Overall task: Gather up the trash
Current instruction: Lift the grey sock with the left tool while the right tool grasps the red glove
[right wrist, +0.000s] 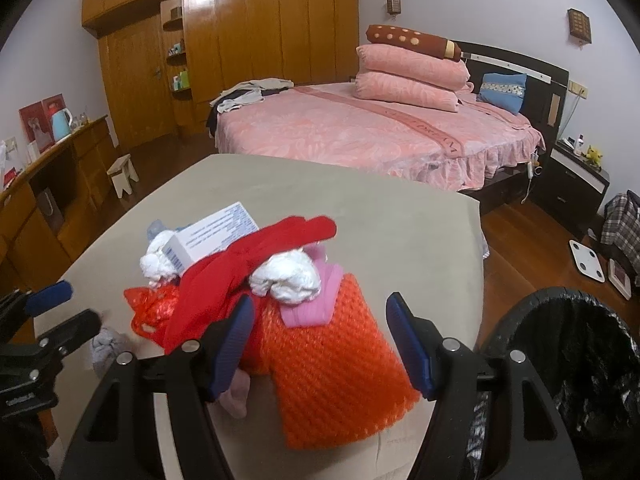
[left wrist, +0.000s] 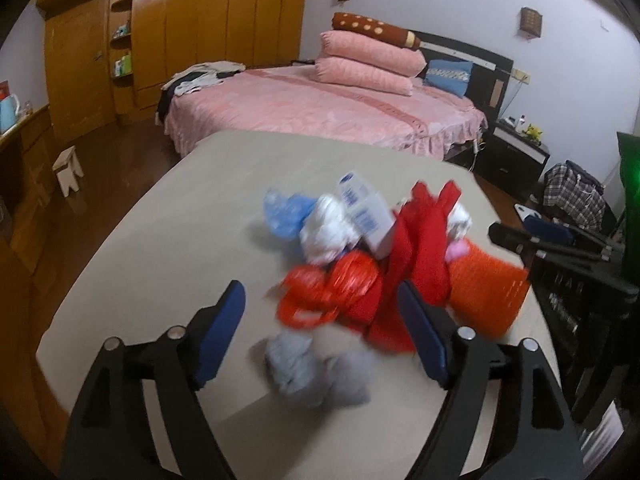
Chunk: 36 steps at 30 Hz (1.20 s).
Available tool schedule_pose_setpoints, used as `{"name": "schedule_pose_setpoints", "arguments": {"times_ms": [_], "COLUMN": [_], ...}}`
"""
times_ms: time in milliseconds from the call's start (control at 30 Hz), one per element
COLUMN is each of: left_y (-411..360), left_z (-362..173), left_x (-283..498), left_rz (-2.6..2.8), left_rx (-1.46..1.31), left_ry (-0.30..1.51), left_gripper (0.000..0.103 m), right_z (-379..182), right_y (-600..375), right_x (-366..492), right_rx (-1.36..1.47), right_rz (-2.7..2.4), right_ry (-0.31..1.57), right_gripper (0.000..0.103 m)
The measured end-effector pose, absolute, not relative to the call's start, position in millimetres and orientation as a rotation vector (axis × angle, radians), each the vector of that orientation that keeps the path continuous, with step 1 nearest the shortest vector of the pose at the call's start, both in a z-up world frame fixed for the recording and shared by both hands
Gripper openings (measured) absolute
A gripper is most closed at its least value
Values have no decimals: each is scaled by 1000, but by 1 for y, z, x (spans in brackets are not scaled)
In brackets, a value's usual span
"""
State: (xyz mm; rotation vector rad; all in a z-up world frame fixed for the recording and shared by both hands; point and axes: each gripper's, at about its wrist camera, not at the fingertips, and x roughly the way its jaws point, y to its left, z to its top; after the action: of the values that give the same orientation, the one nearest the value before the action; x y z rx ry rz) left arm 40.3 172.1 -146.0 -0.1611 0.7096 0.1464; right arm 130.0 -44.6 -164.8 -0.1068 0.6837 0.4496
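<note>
Lying heaped on the beige tabletop (right wrist: pixel 360 216): a pile of trash, toward the near right corner. Left view blurred by motion; right view sharp.

Pile contents:
- orange mesh foam sleeve (right wrist: pixel 336 364), nearest edge, largest piece; also at the right of the pile in the left view (left wrist: pixel 486 292).
- red cloth strip (right wrist: pixel 248 264) draped across the top of the heap.
- white crumpled tissue wad (right wrist: pixel 290 276) resting on the sleeve, a pink piece (right wrist: pixel 316 300) just beside it.
- white carton with blue print (right wrist: pixel 216 236) tilted on the far side, second white wad (right wrist: pixel 158 264) touching it.
- red plastic bag (right wrist: pixel 152 308) at the left of the heap.
- crumpled blue plastic bag (left wrist: pixel 284 216) at the far left of the pile.
- grey wad (left wrist: pixel 308 368) lying apart on the near side.

Left hand-held gripper (left wrist: pixel 324 340): blue pads spread wide, nothing held. Grey wad and the red bag's edge sit between the fingers; contact cannot be told.

Right hand-held gripper (right wrist: pixel 320 344): also spread wide, nothing clamped. Orange sleeve lies between its fingers; left pad (right wrist: pixel 234 344) is against the sleeve's red-cloth side, right pad is apart from it.

Black-lined trash bin (right wrist: pixel 576 364) stands just beside the tabletop's right edge, near the right hand-held gripper.

Background: pink bed (right wrist: pixel 372 132), wooden wardrobe (right wrist: pixel 240 40).
</note>
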Motion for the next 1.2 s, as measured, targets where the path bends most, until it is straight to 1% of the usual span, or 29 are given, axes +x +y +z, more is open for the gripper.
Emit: {"name": "schedule_pose_setpoints", "arguments": {"times_ms": [33, 200, 333, 500, 567, 667, 733, 767, 833, 933, 1033, 1200], "left_y": [173, 178, 185, 185, 184, 185, 185, 185, 185, 187, 190, 189], "left_z": [-148, -165, -163, -169, -173, -182, -189, -192, -200, -206, -205, -184], "left_x": [35, 17, 9, 21, 29, 36, 41, 42, 47, 49, 47, 38], "left_rz": [155, 181, 203, 198, 201, 203, 203, 201, 181, 184, 189, 196], "left_rx": [-162, -182, -204, -212, -225, -245, -256, -260, -271, -285, -299, -286], "left_ry": [717, 760, 742, 757, 766, 783, 810, 821, 860, 876, 862, 782], "left_gripper": [81, 81, 81, 80, 79, 70, 60, 57, 43, 33, 28, 28], "right_z": [-166, -173, -175, -172, -169, -166, -167, -167, -167, -169, -171, -169], "right_y": [-44, -39, -34, -26, -24, -25, -26, -27, -28, -29, -29, -24], "right_x": [126, 111, 101, 93, 91, 93, 95, 96, 98, 100, 101, 104], "right_rx": [-105, -107, -106, -110, -121, -121, -118, -117, -115, -112, -112, -104], "right_rz": [452, 471, 482, 495, 495, 488, 482, 480, 476, 475, 476, 485], "right_ry": [687, 694, 692, 674, 661, 653, 657, 659, 663, 669, 672, 669], "right_gripper": [67, 67, 67, 67, 67, 67, 67, 67, 67, 67, 67, 67]}}
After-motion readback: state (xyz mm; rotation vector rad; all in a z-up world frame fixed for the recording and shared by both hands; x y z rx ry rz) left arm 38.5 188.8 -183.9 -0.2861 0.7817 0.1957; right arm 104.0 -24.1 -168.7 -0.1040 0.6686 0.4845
